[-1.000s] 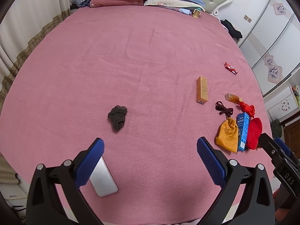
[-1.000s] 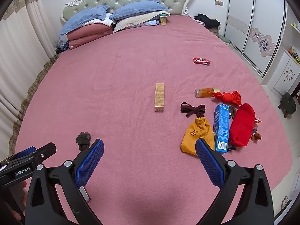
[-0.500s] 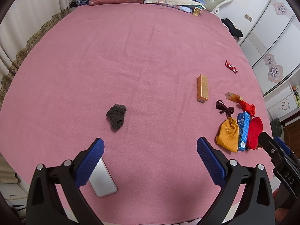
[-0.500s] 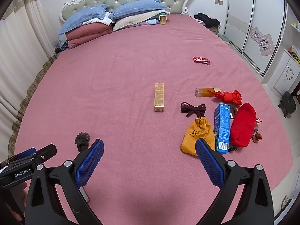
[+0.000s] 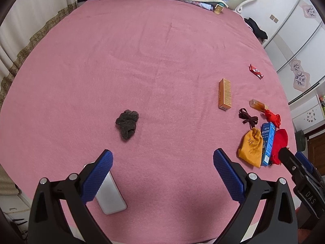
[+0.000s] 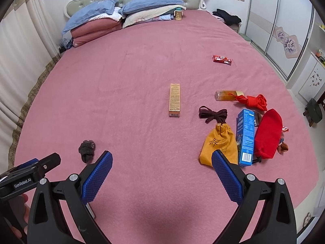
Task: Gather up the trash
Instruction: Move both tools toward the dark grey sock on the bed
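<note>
Both your left gripper (image 5: 162, 170) and right gripper (image 6: 161, 171) hang spread wide, empty, over the pink bed (image 5: 132, 61). The red wrapper (image 6: 222, 59) lies far right, apart from the clutter — probably light, crinkly, slippery; pinch its middle.

Sock (image 5: 127, 123) on bed (image 5: 142, 61) ahead of left jaws; phone (image 5: 110, 195) under left jaw; boxes, pouches (image 6: 219, 144) ahead-right of right jaws; pillows (image 6: 121, 14) far behind.

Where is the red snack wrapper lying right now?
The red snack wrapper lies alone on the pink bedspread, right of centre in the right wrist view, beyond the orange box and the bottle.
</note>
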### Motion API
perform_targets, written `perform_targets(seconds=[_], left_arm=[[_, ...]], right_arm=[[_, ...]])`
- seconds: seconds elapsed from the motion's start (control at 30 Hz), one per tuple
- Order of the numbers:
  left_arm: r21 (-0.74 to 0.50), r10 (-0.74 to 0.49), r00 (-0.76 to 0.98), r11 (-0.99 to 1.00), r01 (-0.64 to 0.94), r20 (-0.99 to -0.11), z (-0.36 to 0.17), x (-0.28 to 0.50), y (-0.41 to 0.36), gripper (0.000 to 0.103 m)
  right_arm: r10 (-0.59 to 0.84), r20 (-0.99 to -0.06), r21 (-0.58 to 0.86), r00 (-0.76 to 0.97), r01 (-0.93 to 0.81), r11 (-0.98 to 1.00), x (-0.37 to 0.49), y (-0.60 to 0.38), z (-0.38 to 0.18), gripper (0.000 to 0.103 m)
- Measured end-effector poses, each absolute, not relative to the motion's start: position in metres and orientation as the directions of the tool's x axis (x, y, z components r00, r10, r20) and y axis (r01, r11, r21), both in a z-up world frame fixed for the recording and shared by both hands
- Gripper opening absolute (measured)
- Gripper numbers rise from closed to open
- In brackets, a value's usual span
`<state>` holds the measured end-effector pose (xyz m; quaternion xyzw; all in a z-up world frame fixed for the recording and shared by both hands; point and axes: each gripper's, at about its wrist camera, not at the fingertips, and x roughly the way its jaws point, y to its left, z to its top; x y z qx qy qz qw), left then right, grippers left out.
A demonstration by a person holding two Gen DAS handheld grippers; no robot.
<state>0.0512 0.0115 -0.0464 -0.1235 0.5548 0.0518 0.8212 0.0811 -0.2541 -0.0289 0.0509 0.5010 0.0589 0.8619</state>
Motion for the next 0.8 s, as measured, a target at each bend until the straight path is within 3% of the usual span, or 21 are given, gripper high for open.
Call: perform_targets(seconds=[0.8], left_arm=[[-0.182, -0.09, 0.285, 0.932, -0.315, -0.954, -0.102, 0.086, 0.037, 0.099]], right_arm=[[0.176, -0.9, 0.165, 0.4, -0.062, 0.984, 0.118, -0.243, -0.082, 0.094]])
